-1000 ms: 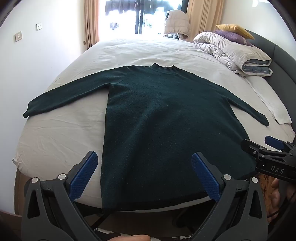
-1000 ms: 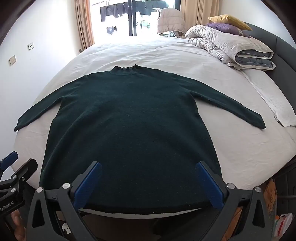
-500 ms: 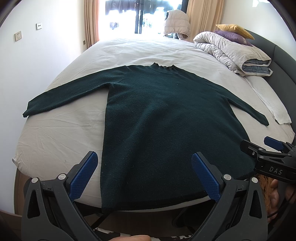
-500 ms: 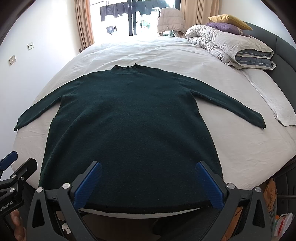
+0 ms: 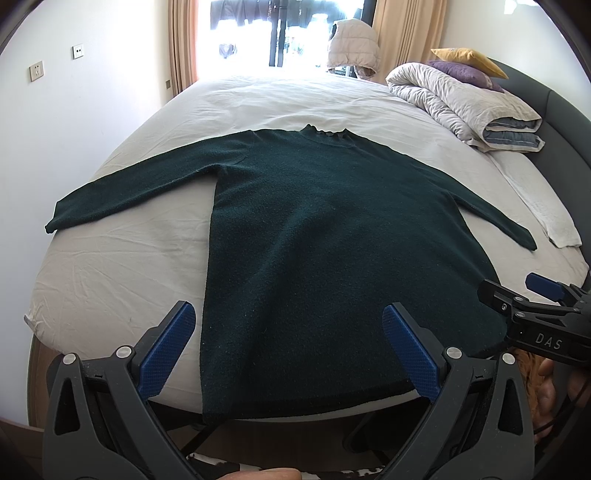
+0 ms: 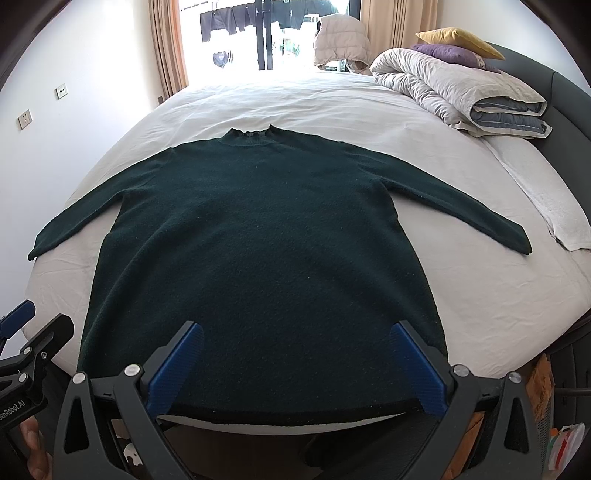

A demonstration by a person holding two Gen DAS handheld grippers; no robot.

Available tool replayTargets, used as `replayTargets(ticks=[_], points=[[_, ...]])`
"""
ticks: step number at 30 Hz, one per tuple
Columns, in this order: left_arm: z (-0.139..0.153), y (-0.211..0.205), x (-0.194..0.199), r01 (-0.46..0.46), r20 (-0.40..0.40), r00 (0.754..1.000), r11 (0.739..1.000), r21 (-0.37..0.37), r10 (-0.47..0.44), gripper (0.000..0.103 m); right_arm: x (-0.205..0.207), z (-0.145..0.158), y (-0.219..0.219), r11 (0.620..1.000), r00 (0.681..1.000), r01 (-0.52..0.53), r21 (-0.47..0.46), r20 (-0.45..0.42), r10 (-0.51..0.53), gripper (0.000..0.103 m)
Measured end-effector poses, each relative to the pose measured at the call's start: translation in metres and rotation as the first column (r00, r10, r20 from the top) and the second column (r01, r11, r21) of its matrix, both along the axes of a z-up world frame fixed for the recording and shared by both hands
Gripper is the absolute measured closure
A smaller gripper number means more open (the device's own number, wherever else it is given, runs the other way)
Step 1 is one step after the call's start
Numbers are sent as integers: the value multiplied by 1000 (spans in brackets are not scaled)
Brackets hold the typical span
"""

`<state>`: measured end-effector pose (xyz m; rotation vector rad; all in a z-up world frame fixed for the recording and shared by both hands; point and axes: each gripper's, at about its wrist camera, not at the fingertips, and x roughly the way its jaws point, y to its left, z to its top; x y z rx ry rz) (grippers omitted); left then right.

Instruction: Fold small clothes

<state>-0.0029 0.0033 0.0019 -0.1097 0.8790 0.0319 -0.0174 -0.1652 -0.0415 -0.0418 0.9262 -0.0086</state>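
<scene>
White bedsheets are covering the bed [image 5: 122, 266], and a dark green sweater [image 5: 325, 240] is lying flat on it, front down toward the near edge, both sleeves spreading outward and the collar pointing toward the bright window [image 5: 273, 33]. Compared with the earlier frames, almost nothing is changing: the sweater is keeping its shape and place, and both views are holding nearly steady. The left tongs [image 5: 291, 343] are hovering wide apart above the hem, the sweater's left edge falling between their blue pads without touching them. The right tongs [image 6: 295, 365] are likewise gaping wide over the hem's middle, holding nothing. Beyond the garment, a rolled duvet [image 6: 454, 88] is sitting by the headboard with a purple pillow [image 6: 447, 53] and a yellow pillow [image 6: 458, 38] resting on top.
</scene>
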Motion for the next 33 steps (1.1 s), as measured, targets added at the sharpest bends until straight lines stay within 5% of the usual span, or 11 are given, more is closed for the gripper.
replayTargets(ticks=[33], points=[[-2,-1,-1,-17,1,1000,1000,-7,17,0,1,-6,6,1000,1000,-8,-8,-12,8,0]])
